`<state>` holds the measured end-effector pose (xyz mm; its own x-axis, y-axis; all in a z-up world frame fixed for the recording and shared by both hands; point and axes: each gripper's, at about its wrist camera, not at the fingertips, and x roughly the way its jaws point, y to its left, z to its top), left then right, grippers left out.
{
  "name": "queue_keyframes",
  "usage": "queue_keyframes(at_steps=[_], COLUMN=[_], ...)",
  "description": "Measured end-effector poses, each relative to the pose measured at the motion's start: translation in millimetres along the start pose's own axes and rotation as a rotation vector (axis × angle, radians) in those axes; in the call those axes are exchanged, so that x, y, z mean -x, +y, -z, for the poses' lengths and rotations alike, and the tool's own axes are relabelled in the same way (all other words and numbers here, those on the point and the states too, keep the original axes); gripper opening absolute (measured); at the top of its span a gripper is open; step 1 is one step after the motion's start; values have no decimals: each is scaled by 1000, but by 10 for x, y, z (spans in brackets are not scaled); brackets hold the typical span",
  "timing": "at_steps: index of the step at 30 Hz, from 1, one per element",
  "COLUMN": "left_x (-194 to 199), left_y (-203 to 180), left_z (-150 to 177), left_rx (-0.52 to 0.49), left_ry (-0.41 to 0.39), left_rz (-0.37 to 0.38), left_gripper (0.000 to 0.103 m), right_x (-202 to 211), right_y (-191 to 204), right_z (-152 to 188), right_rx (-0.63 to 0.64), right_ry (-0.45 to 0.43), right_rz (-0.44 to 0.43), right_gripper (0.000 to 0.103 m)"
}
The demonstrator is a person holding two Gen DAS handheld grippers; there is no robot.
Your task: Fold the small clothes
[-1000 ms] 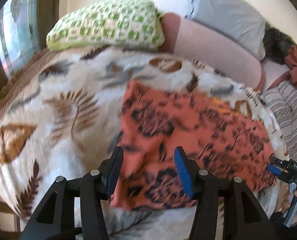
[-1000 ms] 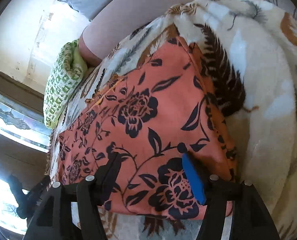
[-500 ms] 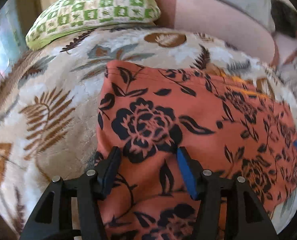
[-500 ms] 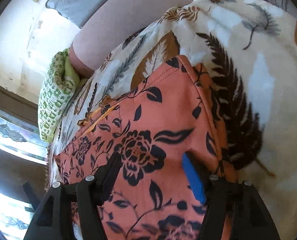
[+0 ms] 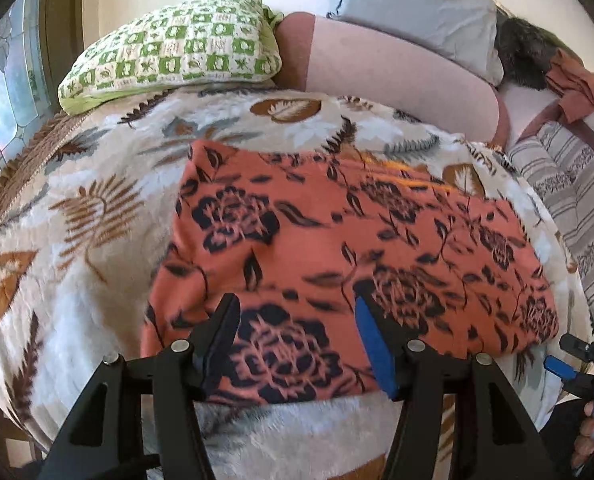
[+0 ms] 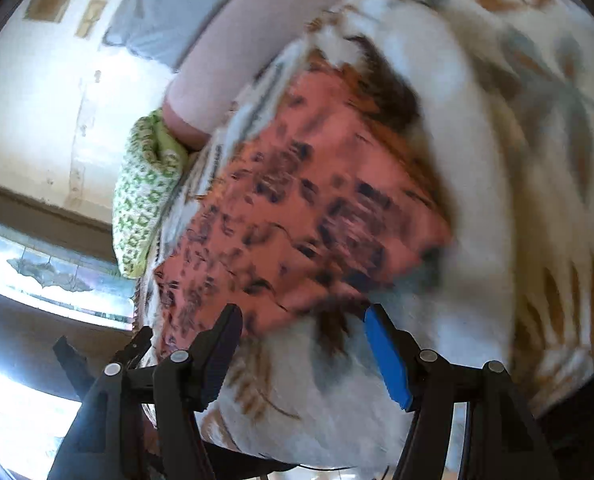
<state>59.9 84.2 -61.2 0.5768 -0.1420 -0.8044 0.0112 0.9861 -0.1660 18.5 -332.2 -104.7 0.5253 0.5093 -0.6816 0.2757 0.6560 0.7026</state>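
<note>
**Helper:** Where do things stand?

**Me:** The leaf-print blanket [image 5: 97, 216] covers the whole bed, with the green checked pillow [image 5: 173, 52] at its far end. The orange flowered garment [image 5: 337, 248] lies flat in the middle of the blanket, already a neat rectangle, so I judge one fold is done and the next is due.

**Helper:** And your tongs?

**Me:** My left gripper [image 5: 297, 344] hangs over the garment's near edge, fingers spread, cloth under the gap but nothing pinched. My right gripper [image 6: 303, 350] is spread too, over bare blanket just short of the garment's [image 6: 297, 216] near corner; that view is blurred, yet the gap between the pads shows plainly empty.

**Helper:** Next?

**Me:** I think each gripper must drop onto the near hem, one toward each corner, pinch only the garment and not the plush pile beneath, then carry the edge over evenly.
</note>
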Motion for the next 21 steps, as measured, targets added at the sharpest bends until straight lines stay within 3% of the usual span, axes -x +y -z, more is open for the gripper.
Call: queue_keyframes(at_steps=[4,10,21], left_x=[-106,-103,-155], left_y=[-89,-201,-186], left_z=[59,54,32], left_rx=[13,-1,-2], left_ry=[32,32,55], left_rz=[-6,-17,-29], left_gripper=[61,61,61], right_x=[56,2,-263], right_y=[-343,-358,-405], right_z=[-82,-264,-421], right_rx=[-152,-178,-282], right_ry=[-26,-27,-49], right_rz=[-38,-82,-88], right_gripper=[68,68,69])
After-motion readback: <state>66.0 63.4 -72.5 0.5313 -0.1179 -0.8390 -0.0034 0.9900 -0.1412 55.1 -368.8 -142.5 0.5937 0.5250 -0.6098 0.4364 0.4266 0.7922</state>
